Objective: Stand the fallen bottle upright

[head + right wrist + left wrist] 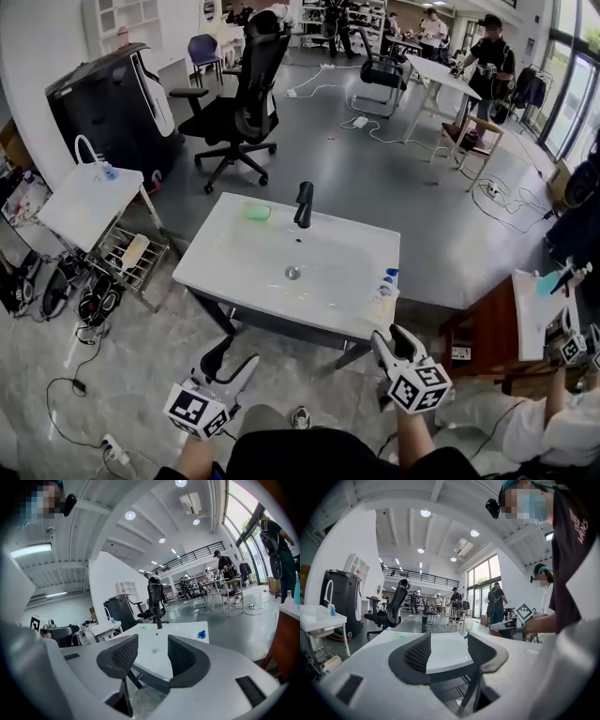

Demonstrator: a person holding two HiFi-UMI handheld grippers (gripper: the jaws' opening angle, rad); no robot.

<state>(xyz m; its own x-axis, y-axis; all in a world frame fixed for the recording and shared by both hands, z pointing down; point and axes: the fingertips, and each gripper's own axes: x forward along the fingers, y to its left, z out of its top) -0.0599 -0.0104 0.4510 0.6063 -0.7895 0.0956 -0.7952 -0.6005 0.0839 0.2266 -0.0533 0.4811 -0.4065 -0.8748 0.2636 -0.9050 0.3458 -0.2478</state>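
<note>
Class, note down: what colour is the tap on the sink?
The tap is black; the head view shows it best.

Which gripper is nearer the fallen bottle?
Right. The right gripper sits just short of the bottle on the sink's near right corner; the left gripper is farther off, leftward.

No words or numbers can be read. White letters are seen on a dark shirt (574, 559), but blurred. The label on the bottle (382, 298) is too small.
</note>
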